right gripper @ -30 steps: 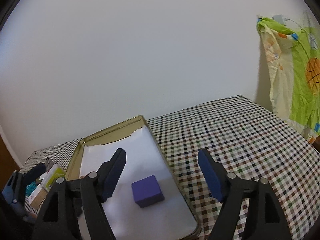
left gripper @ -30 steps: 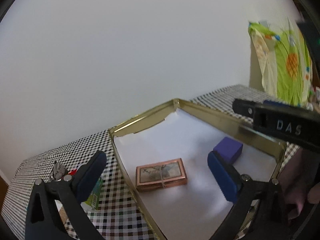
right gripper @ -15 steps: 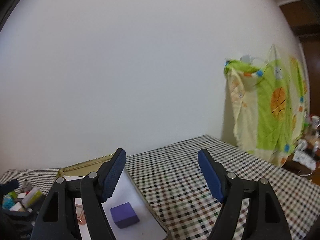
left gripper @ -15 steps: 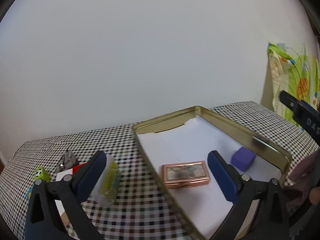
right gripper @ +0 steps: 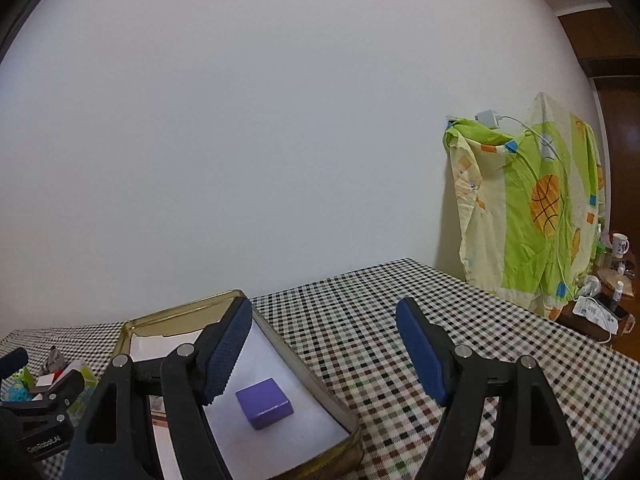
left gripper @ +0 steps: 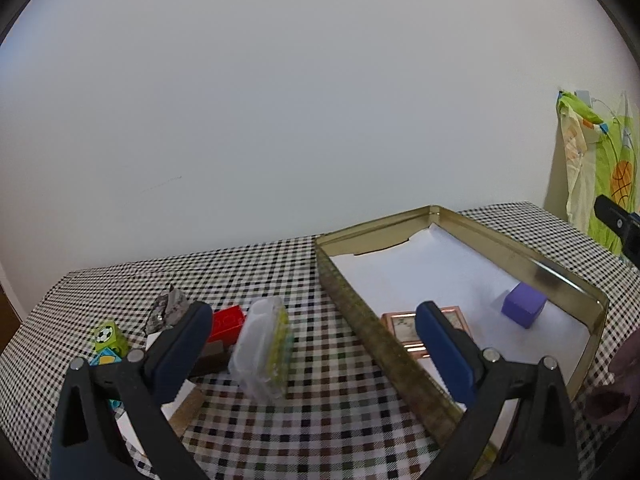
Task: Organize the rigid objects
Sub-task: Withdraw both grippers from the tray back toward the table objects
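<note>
White lettering, seemingly "GenRoboAI" (small and blurred), is seen on the left gripper [right gripper: 40, 388] body.

Tray to the right, loose pieces to the left

In the tray [left gripper: 560, 276] a cube [left gripper: 523, 309] lies right of a flat case [left gripper: 404, 330]; left of the tray on the table [left gripper: 280, 272] stand a clear box [left gripper: 264, 350], a brick [left gripper: 226, 322] and a toy block [left gripper: 108, 336].

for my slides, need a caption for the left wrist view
Open left gripper hovers over clear plastic case beside gold tray holding purple block.
</note>
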Available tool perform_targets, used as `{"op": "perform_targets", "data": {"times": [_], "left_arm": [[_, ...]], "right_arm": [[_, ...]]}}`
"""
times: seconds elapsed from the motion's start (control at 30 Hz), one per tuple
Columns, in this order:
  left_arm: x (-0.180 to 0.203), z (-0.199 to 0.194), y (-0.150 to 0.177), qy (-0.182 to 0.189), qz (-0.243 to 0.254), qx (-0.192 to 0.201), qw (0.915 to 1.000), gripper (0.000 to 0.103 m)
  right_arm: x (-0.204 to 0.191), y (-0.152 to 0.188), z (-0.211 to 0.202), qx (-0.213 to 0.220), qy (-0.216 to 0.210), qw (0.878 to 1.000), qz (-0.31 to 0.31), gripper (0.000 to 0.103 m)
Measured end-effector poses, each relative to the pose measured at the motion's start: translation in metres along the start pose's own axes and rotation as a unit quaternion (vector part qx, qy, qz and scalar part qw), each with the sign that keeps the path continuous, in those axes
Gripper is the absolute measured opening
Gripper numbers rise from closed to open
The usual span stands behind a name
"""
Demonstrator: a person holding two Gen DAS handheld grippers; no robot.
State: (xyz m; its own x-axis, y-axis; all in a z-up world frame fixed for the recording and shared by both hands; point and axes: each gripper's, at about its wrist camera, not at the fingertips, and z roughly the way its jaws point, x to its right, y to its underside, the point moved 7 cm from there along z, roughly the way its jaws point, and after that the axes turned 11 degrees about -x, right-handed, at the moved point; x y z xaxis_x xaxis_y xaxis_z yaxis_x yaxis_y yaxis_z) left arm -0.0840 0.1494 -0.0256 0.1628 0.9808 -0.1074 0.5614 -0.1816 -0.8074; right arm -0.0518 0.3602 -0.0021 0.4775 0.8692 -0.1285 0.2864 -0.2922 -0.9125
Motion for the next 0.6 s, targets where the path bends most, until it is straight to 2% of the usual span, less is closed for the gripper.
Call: {"op": "perform_targets", "data": {"times": [0.6], "left_arm": [[-0.038,-0.004,0.015,0.021,-0.026,-0.024,0.9992,0.102]], "right_arm": [[-0.041,0.016,-0.025,0.003,-0.013,1.000,0.003,0.077]]}}
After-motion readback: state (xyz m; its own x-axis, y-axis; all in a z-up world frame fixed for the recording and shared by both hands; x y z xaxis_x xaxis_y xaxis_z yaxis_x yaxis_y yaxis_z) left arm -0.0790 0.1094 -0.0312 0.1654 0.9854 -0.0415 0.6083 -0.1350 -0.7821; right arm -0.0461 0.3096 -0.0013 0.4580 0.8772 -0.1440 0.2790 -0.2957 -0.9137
